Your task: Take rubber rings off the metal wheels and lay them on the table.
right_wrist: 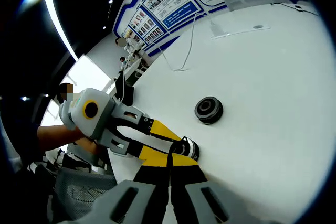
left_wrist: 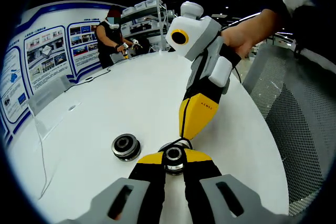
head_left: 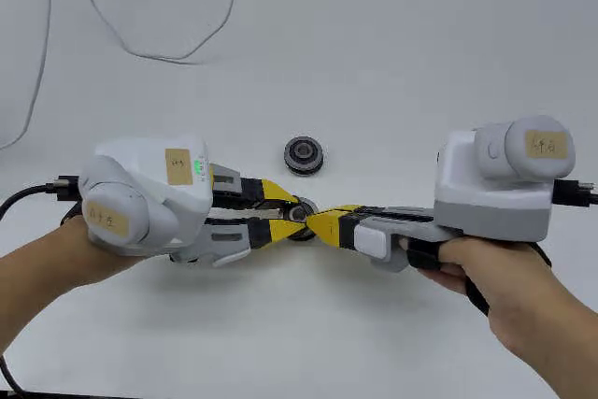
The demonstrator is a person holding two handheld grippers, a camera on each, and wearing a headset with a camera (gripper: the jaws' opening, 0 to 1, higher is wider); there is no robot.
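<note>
Clamping wheel [left_wrist: 174, 159] in my left gripper [left_wrist: 174, 156] as anchor; right gripper [right_wrist: 169, 160], jaws pinched narrow, noses its rim (bite unclear); second wheel [head_left: 304, 154] beyond.

Matt white table [head_left: 392, 324]; wheel [head_left: 304, 154] of shiny metal, ringed in dull black rubber.

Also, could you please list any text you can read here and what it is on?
Nothing reads clearly.
Tan stickers on the left gripper and right gripper: handwriting, too blurred.
Small print on the right gripper's yellow part: too small.
Wall posters: too small.
</note>
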